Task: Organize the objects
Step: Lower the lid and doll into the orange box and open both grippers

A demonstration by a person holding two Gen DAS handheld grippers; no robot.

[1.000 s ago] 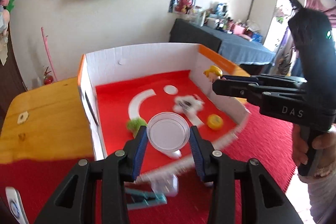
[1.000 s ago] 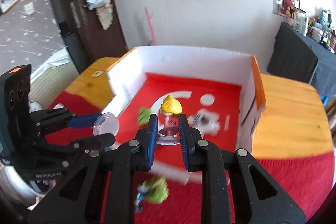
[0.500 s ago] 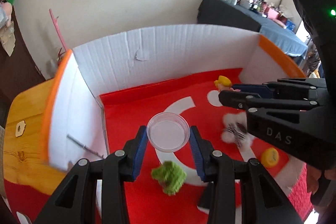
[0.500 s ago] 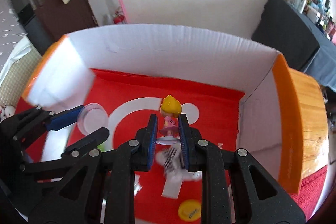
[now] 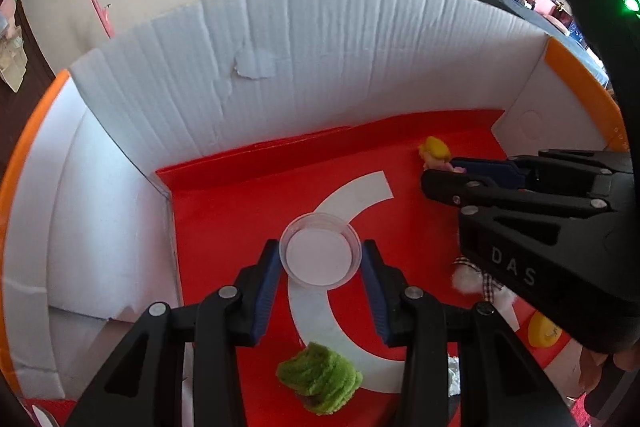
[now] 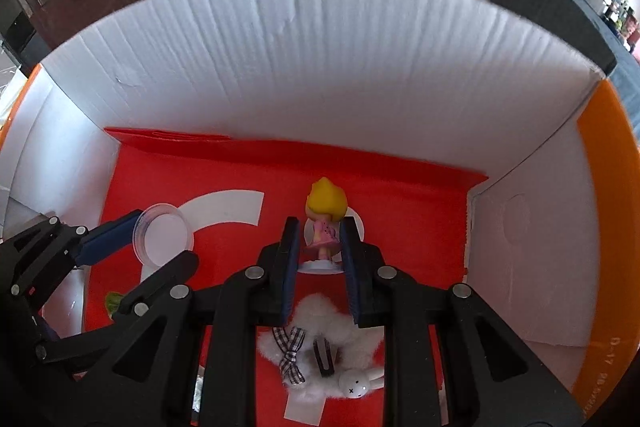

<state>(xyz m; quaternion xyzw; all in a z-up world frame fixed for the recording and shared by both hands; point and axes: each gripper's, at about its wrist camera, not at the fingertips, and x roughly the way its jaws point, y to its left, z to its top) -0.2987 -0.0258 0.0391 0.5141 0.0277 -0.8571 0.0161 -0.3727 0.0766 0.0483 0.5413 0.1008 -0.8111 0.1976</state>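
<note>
My left gripper is shut on a clear round plastic lid, held over the red floor of a cardboard box. The lid and the left gripper also show at the left of the right wrist view. My right gripper is shut on a small doll with yellow hair and a pink dress, low over the box floor. In the left wrist view the doll peeks out past the right gripper's fingers.
On the box floor lie a green fuzzy toy, a white fluffy rabbit toy with a checked bow and a yellow round piece. White walls with orange rims close the box in on three sides.
Both grippers have moved forward and down from the box's front edge into the box, tilting more steeply. The lid and the doll stay gripped throughout.
</note>
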